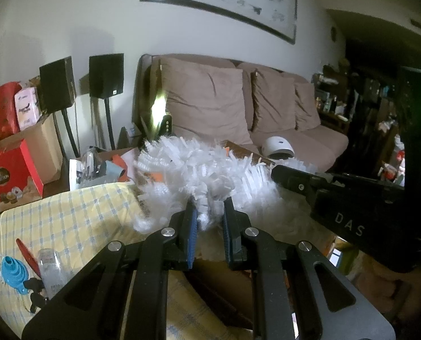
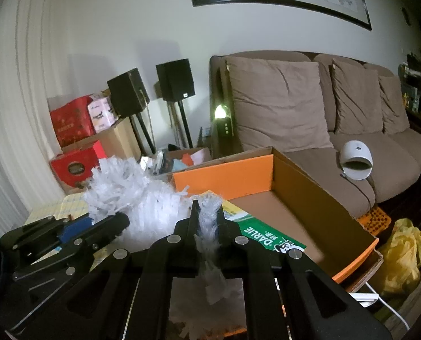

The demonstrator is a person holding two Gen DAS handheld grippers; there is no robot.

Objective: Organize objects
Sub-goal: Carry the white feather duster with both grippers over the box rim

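A white frilly bundle of shredded strips (image 1: 210, 167) hangs between my two grippers, above the table. In the left wrist view my left gripper (image 1: 210, 212) is shut on a clump at the near edge of it. From the right, my right gripper (image 1: 277, 171) reaches into the same bundle. The right wrist view shows my right gripper (image 2: 207, 212) shut on a thin twisted tail of the strips. The rest of the white bundle (image 2: 131, 192) spreads to the left, with my left gripper (image 2: 122, 221) at its lower edge. Just beyond it stands an open orange cardboard box (image 2: 224, 175).
A green Darlie carton (image 2: 264, 236) lies in the orange box. A yellow checked cloth (image 1: 68, 215) carries a blue funnel (image 1: 12, 269) and a clear bottle (image 1: 50, 266). Behind stand a brown sofa (image 2: 352, 147) with a white dome (image 2: 356, 160), speakers (image 2: 175, 79) and red boxes (image 1: 6, 172).
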